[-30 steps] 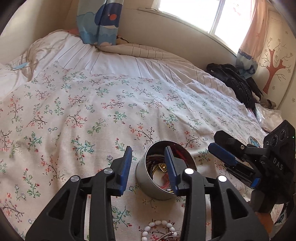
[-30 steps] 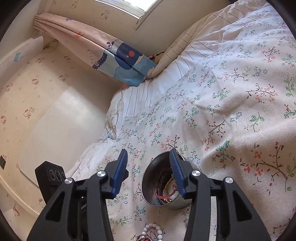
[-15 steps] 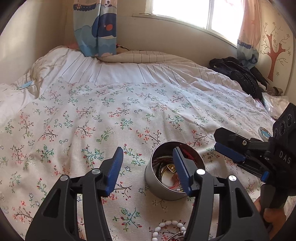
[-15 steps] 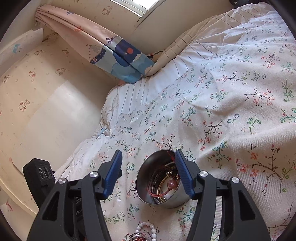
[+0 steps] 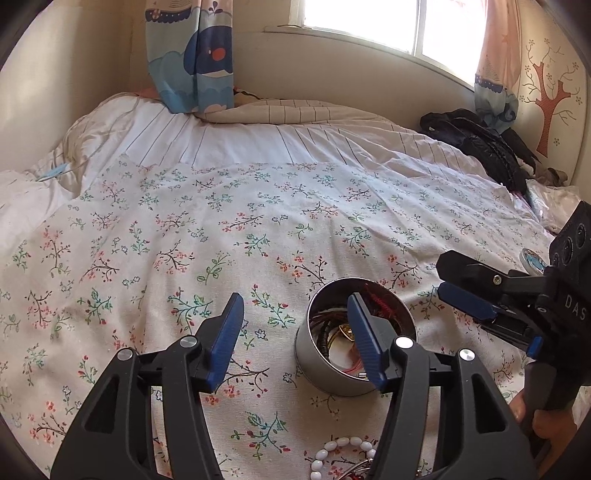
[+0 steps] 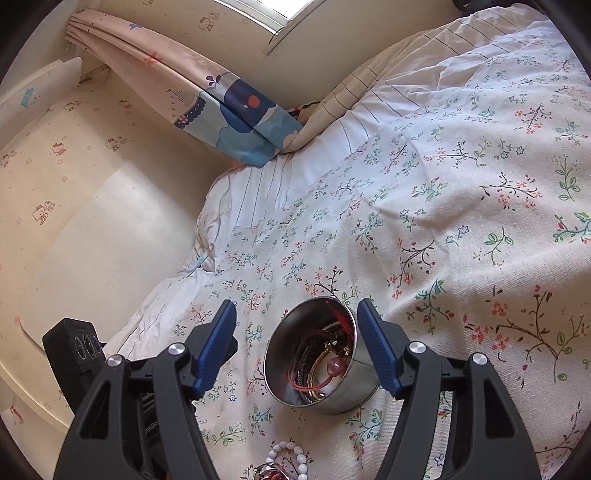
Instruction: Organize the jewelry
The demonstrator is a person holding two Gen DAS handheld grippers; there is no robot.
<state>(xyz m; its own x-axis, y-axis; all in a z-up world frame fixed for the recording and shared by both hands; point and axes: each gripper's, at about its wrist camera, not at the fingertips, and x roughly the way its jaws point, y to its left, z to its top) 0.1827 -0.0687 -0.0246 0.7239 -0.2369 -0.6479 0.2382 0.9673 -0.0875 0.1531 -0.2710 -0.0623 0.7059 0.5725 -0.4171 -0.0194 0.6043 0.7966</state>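
Room: a bedroom with a bright window whose panes are washing out to white, so nothing beyond the glass is showing.
Surface: a floral bedspread is covering the bed, with striped bedding lying behind it toward the wall.
Background items: a whale-print curtain is hanging down onto the bedding, its top cut off by the frame; a dark jacket is lying at the far right of the bed, its shape hard to read.
Task container: a round metal tin is sitting open on the bedspread, holding tangled jewelry; separate pieces are hard to tell apart, apart from red cord, dark beads and a gold piece.
Loose item: a white bead bracelet is lying on the bedspread near the tin, toward the camera, partly cut off by the bottom edge in both views.
Left gripper: its jaws are opening with nothing between them; the tin is sitting behind its right finger, which is hiding part of the contents.
Right gripper: its jaws are opening, standing on either side of the tin without touching it.
Person: only part of a hand is showing, at the right gripper's handle.
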